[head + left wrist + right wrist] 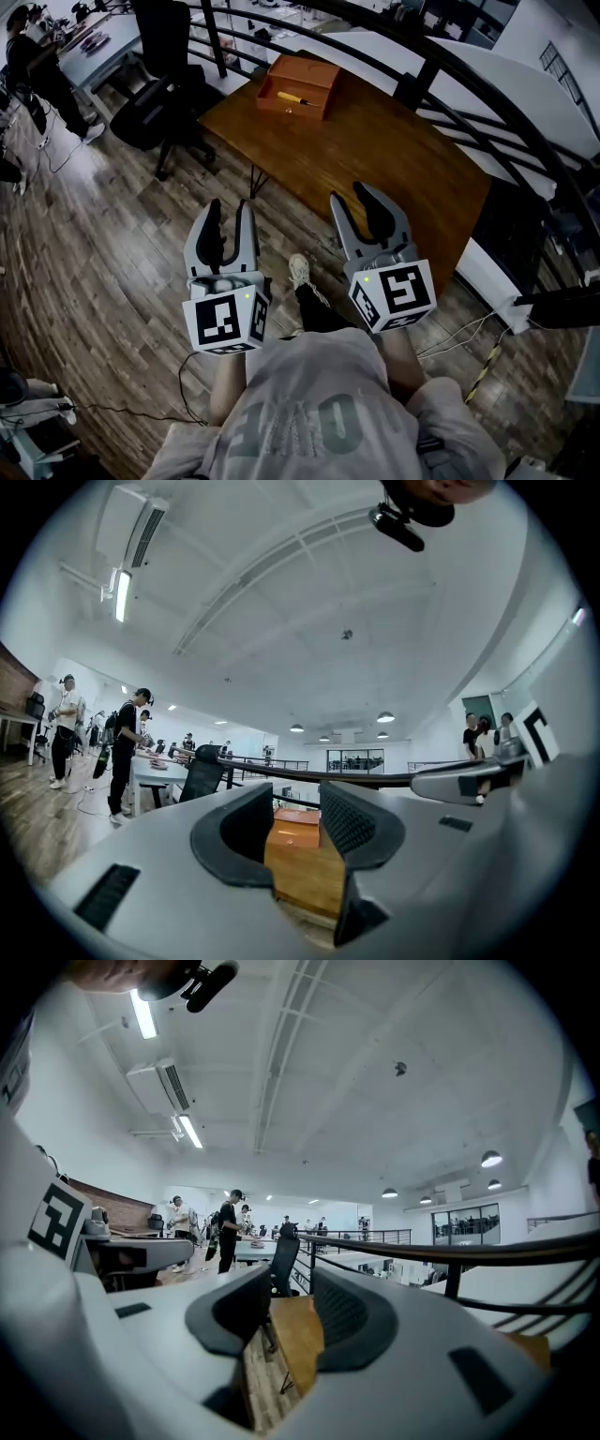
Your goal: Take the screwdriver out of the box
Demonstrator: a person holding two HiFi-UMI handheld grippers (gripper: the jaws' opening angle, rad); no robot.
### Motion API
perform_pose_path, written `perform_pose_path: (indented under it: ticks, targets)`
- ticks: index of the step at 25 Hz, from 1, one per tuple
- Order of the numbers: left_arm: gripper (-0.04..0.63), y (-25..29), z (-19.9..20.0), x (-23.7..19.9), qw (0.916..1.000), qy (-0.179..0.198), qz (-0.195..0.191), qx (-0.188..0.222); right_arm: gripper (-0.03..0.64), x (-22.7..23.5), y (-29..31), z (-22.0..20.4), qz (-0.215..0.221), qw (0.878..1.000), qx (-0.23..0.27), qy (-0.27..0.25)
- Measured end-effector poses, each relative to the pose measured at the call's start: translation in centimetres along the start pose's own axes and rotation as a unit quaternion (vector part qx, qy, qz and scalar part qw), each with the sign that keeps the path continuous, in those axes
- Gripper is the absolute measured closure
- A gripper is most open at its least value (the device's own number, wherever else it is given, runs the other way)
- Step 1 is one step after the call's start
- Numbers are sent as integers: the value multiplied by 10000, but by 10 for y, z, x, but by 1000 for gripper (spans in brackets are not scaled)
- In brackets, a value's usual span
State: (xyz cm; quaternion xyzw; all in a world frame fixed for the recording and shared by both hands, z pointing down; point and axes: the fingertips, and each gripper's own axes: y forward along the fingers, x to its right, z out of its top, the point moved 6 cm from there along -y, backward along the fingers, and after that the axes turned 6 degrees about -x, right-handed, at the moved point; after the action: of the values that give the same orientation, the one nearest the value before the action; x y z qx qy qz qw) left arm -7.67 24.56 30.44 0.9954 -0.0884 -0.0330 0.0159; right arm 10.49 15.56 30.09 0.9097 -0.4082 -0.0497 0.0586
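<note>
An open orange box sits at the far end of a brown wooden table. Inside it lies a screwdriver with a yellow handle. My left gripper is held level short of the table's near edge, jaws open and empty. To its right my right gripper reaches just over the near edge, also open and empty. In the left gripper view the orange box shows far off between the open fingers. The right gripper view shows the table's corner between its fingers.
A black curved railing runs behind the table. A black office chair stands left of the table. A person stands at a white desk far left. Cables lie on the wood floor at right. My foot is near the table.
</note>
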Motion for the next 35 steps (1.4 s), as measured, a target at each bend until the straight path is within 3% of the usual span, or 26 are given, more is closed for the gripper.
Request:
perform_pose_path:
  ticks: [8,14,19,26,35]
  targets:
    - [442,97,15,-10,9999,95,-56,93,480,48,95,15,117,9999,50,-3]
    - [442,170,29,12,9990,344,-144,240,480,99,139,36,247,9995,124,-168]
    - [442,258,39,-21,9994,234,-1,236,480,124,234,43,468,9988,-85,-81]
    - [442,316,47,-33,9996,236,81,91,480,144,288,46,564,9981,-196,146]
    - [442,362,62,-36,9979,375,-506,164,479,153,326,63,236,9992,-54,329]
